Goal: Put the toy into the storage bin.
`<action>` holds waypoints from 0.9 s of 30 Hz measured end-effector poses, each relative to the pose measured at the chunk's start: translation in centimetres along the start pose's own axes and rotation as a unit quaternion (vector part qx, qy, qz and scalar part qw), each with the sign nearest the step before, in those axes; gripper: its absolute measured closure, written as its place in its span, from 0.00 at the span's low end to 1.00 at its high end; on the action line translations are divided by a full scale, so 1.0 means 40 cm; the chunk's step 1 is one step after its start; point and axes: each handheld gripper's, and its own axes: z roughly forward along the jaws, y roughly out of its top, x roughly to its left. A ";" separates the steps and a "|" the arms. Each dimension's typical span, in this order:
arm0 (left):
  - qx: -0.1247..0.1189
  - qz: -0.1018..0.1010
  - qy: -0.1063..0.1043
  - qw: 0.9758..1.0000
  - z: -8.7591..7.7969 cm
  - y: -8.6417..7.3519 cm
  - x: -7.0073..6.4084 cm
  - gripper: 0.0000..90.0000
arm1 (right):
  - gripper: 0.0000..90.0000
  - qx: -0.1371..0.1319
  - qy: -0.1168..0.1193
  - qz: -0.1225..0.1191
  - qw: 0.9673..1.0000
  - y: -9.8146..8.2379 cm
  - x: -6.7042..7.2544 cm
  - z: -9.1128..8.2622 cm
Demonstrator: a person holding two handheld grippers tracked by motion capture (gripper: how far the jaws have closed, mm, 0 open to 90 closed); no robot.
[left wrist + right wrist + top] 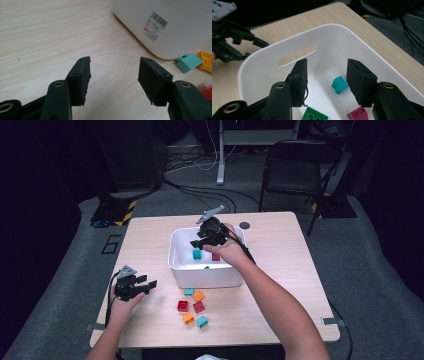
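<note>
Inside the bin (pixel 372 47), a green brick (pixel 314 115) lies, seemingly unseen overhead.

bin (pixel 180 262): white | bricks inside: teal (pixel 339 85), green (pixel 314 115), magenta (pixel 358 113) | table (pixel 280 270): pale woodgrain

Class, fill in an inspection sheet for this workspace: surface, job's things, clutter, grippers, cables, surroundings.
Surface: light wooden table.
Job's things: white bin holding a teal brick, a magenta brick and a green brick; six loose bricks lie on the table in front of the bin.
Clutter: small dark disc beyond the bin.
Grippers: right gripper over the bin, jaws apart, nothing between; left gripper low over bare table, open, empty.
Cables: several on the floor behind the table.
Surroundings: black folding chair, grey carpet.
</note>
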 end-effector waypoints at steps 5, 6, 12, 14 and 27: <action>0.002 0.001 -0.002 1.000 0.002 0.001 -0.001 0.48 | 0.57 -0.014 0.003 -0.013 1.000 0.000 0.026 -0.051; 0.002 0.000 -0.002 1.000 0.002 0.001 -0.001 0.48 | 0.56 -0.015 0.006 -0.014 1.000 -0.007 0.036 -0.069; 0.003 0.003 -0.004 1.000 0.002 0.002 -0.006 0.48 | 0.56 -0.019 0.007 -0.030 0.999 -0.033 0.075 -0.112; 0.002 0.006 -0.006 1.000 0.001 0.003 -0.008 0.48 | 0.56 -0.022 0.010 -0.033 0.999 -0.039 0.083 -0.119; 0.003 0.019 -0.031 0.999 -0.008 0.002 -0.052 0.50 | 0.56 -0.025 0.020 -0.053 0.998 -0.152 0.174 -0.146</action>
